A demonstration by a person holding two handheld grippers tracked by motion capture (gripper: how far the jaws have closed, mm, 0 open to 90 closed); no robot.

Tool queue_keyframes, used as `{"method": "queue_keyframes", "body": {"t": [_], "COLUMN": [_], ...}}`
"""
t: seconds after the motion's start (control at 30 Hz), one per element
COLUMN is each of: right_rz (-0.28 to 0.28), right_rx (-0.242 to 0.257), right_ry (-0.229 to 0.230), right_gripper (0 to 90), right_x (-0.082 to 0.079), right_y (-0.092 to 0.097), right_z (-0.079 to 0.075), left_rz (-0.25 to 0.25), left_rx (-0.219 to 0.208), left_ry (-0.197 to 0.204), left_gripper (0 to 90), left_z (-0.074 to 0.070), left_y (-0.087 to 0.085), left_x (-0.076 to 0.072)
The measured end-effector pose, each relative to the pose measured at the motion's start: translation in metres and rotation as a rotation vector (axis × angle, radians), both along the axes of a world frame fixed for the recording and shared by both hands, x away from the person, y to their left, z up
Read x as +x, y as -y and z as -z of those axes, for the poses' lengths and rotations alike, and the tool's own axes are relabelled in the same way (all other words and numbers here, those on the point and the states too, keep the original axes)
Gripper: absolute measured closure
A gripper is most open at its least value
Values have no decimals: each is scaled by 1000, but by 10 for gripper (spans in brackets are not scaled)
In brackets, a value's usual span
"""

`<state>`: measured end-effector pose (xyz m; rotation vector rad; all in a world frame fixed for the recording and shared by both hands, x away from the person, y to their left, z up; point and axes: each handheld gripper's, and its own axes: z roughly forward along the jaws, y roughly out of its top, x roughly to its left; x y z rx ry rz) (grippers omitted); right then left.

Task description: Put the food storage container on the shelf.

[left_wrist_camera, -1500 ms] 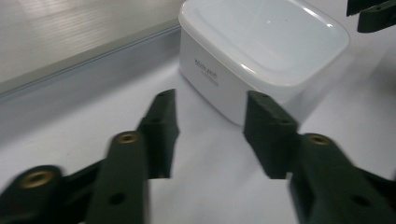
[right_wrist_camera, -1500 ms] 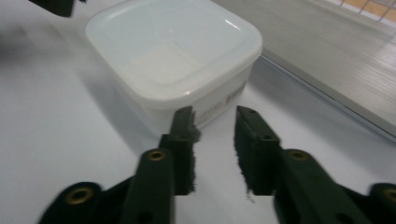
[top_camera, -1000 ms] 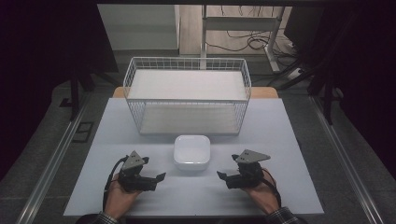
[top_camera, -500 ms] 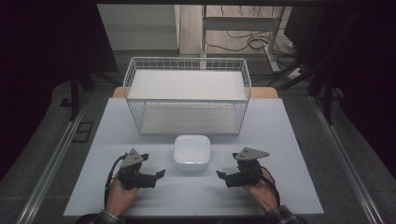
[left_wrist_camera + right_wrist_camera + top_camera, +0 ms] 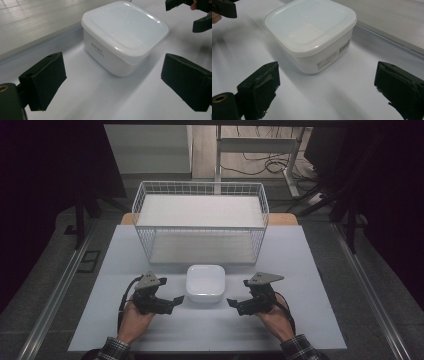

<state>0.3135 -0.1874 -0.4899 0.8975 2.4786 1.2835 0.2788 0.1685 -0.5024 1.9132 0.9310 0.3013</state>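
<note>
A white square plastic box (image 5: 205, 282) with its lid on sits on the white table, in front of the wire basket. My left gripper (image 5: 175, 300) is just left of it, open, its tips pointing at the box's near left side without touching. In the left gripper view the box (image 5: 120, 37) lies ahead of the wide-apart jaws of the left gripper (image 5: 112, 87). My right gripper (image 5: 233, 303) mirrors it on the right. Its jaws have just been opening, and nothing is between them. The right gripper view has the box (image 5: 312, 32) beyond the spread jaws of the right gripper (image 5: 327, 92).
A white wire basket (image 5: 200, 188) holding a flat white board stands across the back of the table (image 5: 310, 320). Dark floor, metal rails and desk legs with cables surround the table. A person's hands and plaid cuffs come in from the bottom edge.
My left gripper has edged up and forward, closer to the box. The right gripper has stayed in place beside it.
</note>
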Motion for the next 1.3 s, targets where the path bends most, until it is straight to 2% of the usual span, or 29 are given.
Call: {"method": "queue_keyframes", "body": {"t": [0.17,0.3,0.43,0.5,0.6,0.63,0.73,0.8,0.9,0.93,1.03,1.07,1.1,1.13,1.3], "right_rz": [-8,4,20,22,12,14,19,15,-3,-13,-18,-18,-7,-4,41], "right_rx": [7,21,1,2,-15,-33,-35,-34,3,12,10,10,11,14,64], "right_ry": [-8,-28,-51,-66,-76,-87,-127,-142,-201,-218,-241,-241,-240,-237,-251], "right_gripper": [34,27,6,3,7,34,68,75,119,139,152,152,212,245,496], "right_x": [7,13,22,28,32,37,46,52,58,58,55,55,50,48,37], "right_y": [-4,-6,-12,-19,-26,-33,-43,-49,-54,-54,-53,-53,-51,-49,-34], "right_z": [-2,-5,-9,-11,-11,-9,-5,-2,2,2,2,2,0,0,-5], "left_rz": [26,36,51,71,75,84,88,101,136,163,158,158,141,129,84], "left_rx": [28,29,22,24,27,18,13,15,-46,-65,-81,-81,-85,-93,-102], "left_ry": [-35,-39,-36,-46,-61,-76,-102,-119,-168,-186,-219,-219,-242,-244,-221], "left_gripper": [28,23,28,41,45,46,51,58,81,107,140,158,203,235,470], "left_z": [-1,-6,-11,-10,-7,-4,2,7,11,12,13,13,11,10,4], "left_y": [8,11,17,22,26,28,33,35,34,33,32,32,29,28,21], "left_x": [14,24,40,51,59,66,72,73,74,74,69,69,64,60,45]}}
